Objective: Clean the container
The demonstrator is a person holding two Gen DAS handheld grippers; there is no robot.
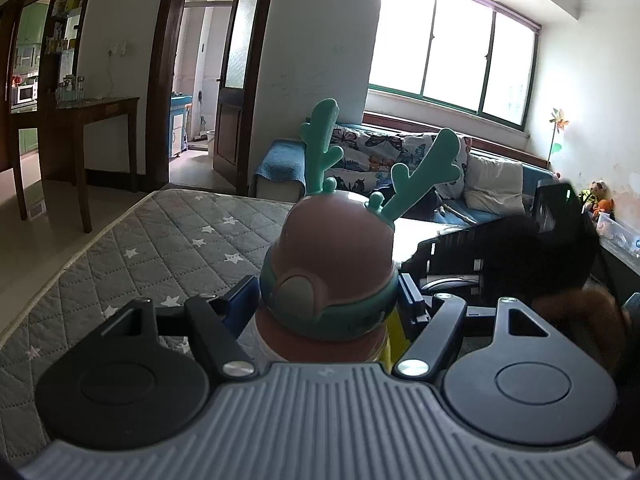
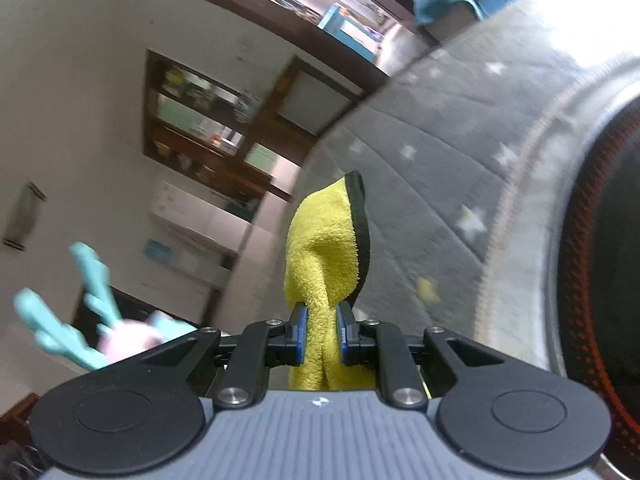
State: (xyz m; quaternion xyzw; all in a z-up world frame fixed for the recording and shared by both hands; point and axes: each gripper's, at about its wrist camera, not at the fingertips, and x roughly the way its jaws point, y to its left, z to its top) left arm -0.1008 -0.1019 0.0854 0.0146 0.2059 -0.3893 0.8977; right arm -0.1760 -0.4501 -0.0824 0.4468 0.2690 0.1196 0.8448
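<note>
Grip is settled on both sides: the left gripper (image 1: 327,304) clamps the pink plastic bottle with teal antler lid (image 1: 332,248) upright over the grey star-quilted mattress (image 1: 160,248), while the right gripper (image 2: 322,334) pinches a fluffy yellow microfibre cloth (image 2: 324,256). From the cloth, the bottle lies low to the left, near.
</note>
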